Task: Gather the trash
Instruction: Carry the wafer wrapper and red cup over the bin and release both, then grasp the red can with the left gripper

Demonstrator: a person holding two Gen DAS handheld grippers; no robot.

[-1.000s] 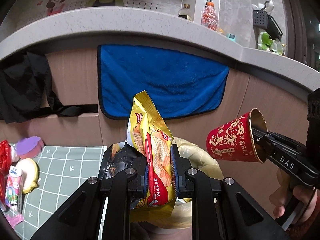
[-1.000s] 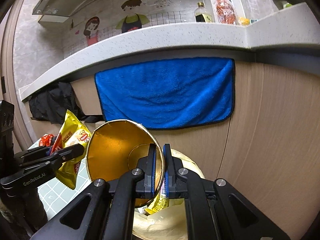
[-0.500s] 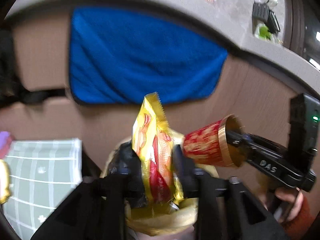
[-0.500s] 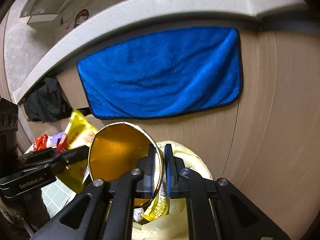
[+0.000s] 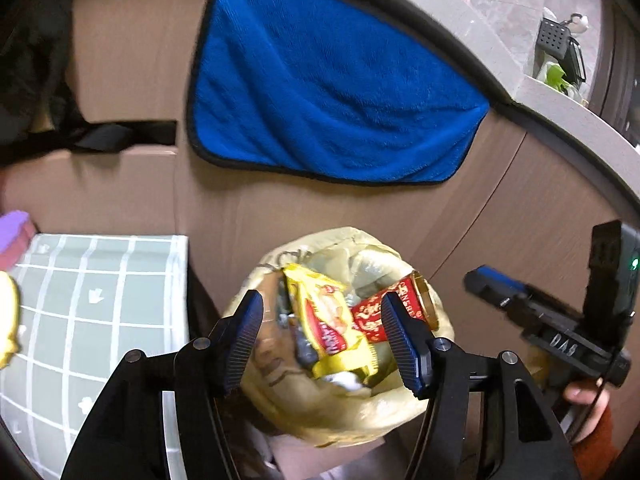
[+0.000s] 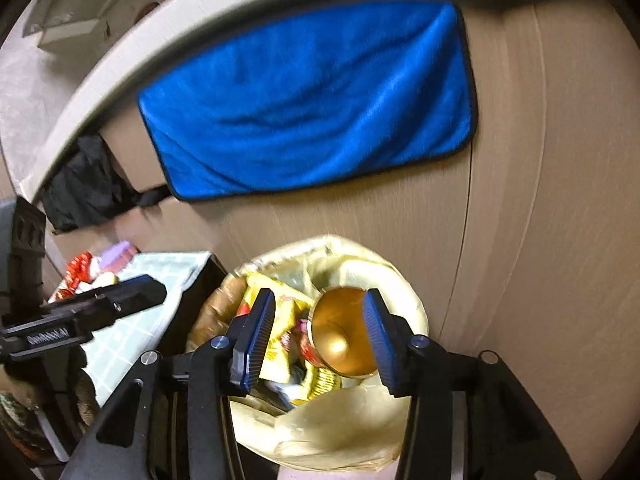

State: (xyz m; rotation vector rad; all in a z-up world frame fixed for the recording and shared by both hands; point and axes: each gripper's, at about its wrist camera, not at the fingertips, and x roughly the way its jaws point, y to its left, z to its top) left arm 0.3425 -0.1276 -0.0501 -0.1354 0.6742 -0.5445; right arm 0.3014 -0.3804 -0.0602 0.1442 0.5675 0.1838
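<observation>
The yellow wafer wrapper [image 5: 328,320] lies inside the trash bag [image 5: 340,412], on top of the other trash. The red paper cup [image 5: 394,312] lies on its side in the bag too, just beside the wrapper and touching it. Its gold inside [image 6: 344,336] faces the right wrist camera.

The bag is pale yellow and its mouth is wide open. It stands right next to the green checked table [image 5: 92,300], in front of a brown wall.

The left gripper [image 5: 326,340] hangs over the bag. Its jaws have just been opening and now stand wide apart. Nothing is pinched between them; the wrapper sits loose below. The right gripper [image 6: 318,338] is over the bag too. Its jaws have also just been opening, and the cup lies free under them.

A blue towel [image 5: 332,92] hangs on the wall above the bag. Some black cloth [image 6: 84,188] hangs farther along, above the table. A purple thing [image 5: 14,232] sits at the far end of the table.
</observation>
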